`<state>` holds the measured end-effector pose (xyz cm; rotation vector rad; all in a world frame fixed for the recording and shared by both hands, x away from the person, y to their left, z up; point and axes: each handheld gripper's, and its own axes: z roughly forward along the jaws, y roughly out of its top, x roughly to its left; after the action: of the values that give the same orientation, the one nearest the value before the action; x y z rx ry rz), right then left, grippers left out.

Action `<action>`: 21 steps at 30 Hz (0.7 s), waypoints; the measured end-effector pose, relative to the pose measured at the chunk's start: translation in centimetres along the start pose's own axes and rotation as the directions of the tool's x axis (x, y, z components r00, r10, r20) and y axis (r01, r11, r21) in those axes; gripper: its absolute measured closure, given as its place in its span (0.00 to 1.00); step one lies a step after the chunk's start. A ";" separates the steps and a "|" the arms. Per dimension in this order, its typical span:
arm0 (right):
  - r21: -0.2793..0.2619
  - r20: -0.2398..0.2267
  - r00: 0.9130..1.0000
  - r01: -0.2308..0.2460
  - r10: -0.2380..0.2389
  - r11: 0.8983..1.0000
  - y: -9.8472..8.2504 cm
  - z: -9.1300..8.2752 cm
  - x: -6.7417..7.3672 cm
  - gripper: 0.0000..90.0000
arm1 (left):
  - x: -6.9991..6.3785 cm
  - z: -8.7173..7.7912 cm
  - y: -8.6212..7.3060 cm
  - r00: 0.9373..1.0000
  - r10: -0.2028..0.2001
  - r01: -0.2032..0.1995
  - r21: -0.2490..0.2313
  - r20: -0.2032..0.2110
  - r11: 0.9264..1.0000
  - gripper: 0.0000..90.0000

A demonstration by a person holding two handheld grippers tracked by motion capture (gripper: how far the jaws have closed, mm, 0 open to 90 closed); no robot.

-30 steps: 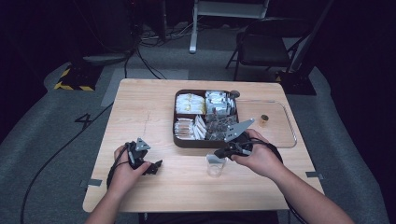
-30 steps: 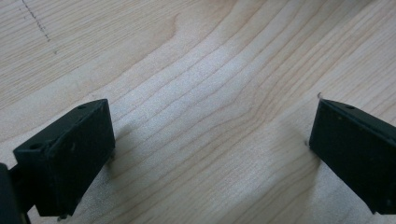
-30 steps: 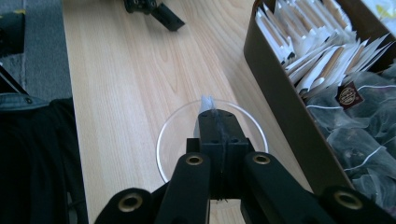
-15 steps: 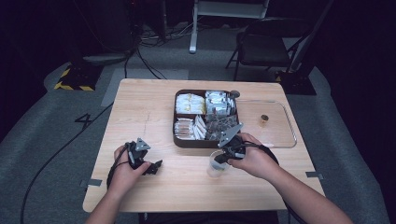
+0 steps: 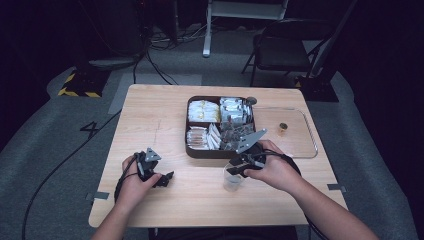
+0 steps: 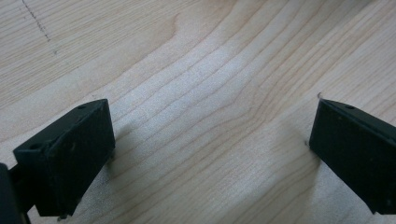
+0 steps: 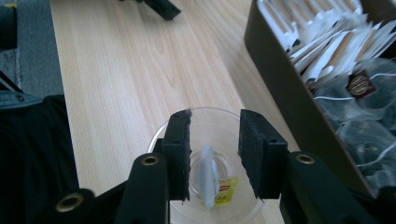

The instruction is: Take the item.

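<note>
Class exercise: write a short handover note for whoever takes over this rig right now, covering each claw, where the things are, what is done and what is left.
Left claw: open, empty, resting low on the table.
Right claw: jaws parted over the clear cup, a tea bag between them, hanging into the cup.
Brown box of tea bags sits just behind the cup.
Done: bag brought to the cup.
Left, probably: withdraw the right claw, leaving the bag in the cup.
</note>
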<state>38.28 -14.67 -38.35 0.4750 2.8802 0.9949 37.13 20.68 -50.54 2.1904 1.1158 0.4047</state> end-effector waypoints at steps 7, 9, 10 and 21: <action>-0.096 0.039 0.999 -0.027 0.031 0.995 -0.2 -2.6 -0.6 0.66 | 0.0 0.0 0.1 1.000 -0.003 0.003 0.001 -0.001 1.000 0.00; -0.127 0.055 0.997 -0.038 0.045 0.991 -0.3 -3.6 -0.8 0.65 | 0.0 0.0 0.1 1.000 -0.003 0.003 0.001 -0.001 1.000 0.00; -0.138 0.068 0.997 -0.039 0.048 0.990 -0.4 -4.1 -0.9 0.65 | 0.0 0.1 0.0 1.000 -0.004 0.004 -0.001 -0.002 1.000 0.00; -0.196 0.154 0.979 -0.103 0.135 0.975 -3.6 -7.5 -2.3 0.60 | 0.2 -0.4 -0.5 1.000 -0.014 0.014 -0.002 -0.005 1.000 0.00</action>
<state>38.41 -22.47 -34.72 0.6873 2.6069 1.1690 36.74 21.19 -50.55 2.1795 1.1326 0.4058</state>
